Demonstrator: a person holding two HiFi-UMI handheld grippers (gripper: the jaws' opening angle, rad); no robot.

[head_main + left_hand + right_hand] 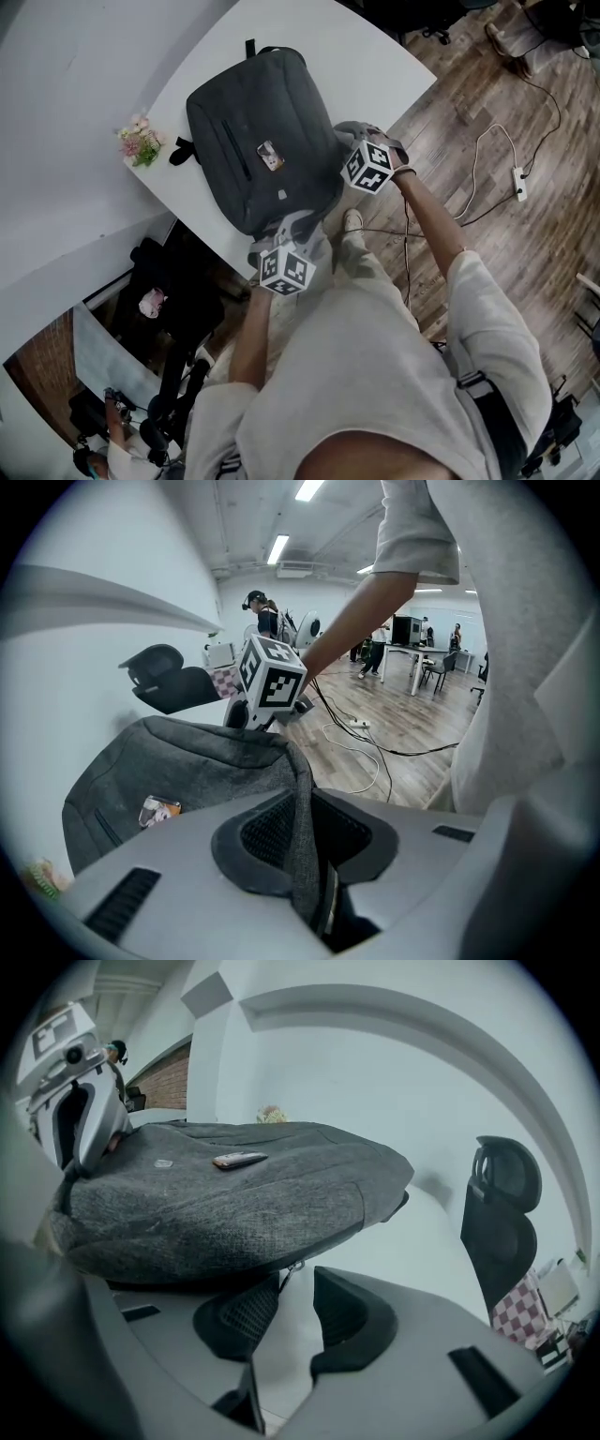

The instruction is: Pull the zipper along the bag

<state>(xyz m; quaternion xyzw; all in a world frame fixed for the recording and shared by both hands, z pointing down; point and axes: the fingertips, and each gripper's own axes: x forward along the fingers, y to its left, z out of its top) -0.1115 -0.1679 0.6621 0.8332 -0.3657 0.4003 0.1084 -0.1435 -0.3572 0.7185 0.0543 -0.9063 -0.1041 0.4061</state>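
Two claws at the bag (262,141) on the worktop (375,56): left claw (305,829) pinches bag-edge fabric; right claw (293,1309) spread, zipper pull (290,1267) just ahead, ungripped. Pulling likely remains; zip progress unclear.

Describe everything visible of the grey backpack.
The backpack is dark grey woven fabric, lying flat, front up, on the white table. A colourful tag sits on its front; a black handle at the far end. The left gripper pinches a fold of its near edge; the right gripper, jaws apart, faces a zipper pull on its side.
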